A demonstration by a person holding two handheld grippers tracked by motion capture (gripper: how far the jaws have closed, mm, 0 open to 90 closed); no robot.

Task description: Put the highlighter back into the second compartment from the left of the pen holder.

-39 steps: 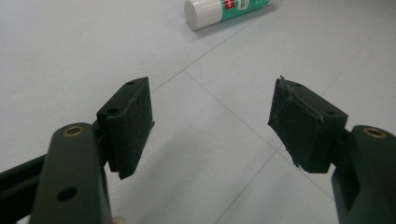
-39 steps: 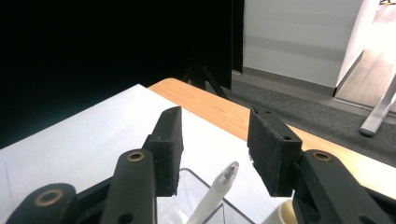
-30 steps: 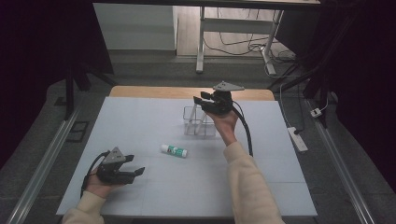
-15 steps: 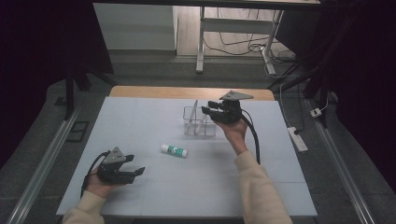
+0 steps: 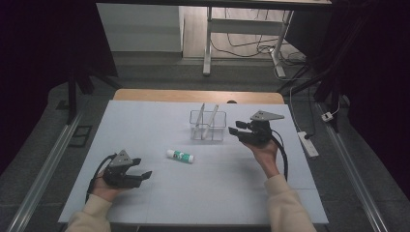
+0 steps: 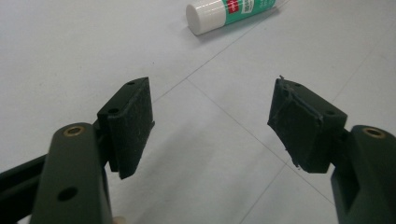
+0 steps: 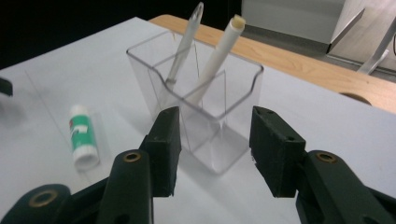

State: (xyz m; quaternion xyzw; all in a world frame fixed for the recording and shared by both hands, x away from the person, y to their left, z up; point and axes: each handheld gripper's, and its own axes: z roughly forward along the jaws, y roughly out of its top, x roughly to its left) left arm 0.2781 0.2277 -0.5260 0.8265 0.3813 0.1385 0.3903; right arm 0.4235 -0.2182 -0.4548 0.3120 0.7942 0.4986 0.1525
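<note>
High view: a clear pen holder is seen standing on a pale table, with 2 pens leaning inside it. A glue stick lies flat in front of the holder and a little to its left, well apart from it. The right gripper is held just beside the holder's right side, its jaws partly apart and empty. Compared with the picture from a second earlier, this gripper has been drawn back from over the holder and lowered to its right, and its jaws have just been opening, with nothing between them. The left gripper rests well left of and in front of the holder, unmoved since then.

Left gripper view: the jaws are spread wide and empty, and the glue stick is seen ahead of them.

Right gripper view: the holder stands ahead of the jaws, the glue stick to its left.

The glue stick appears to be next for the holder; it would best be gripped across its middle and kept level.
</note>
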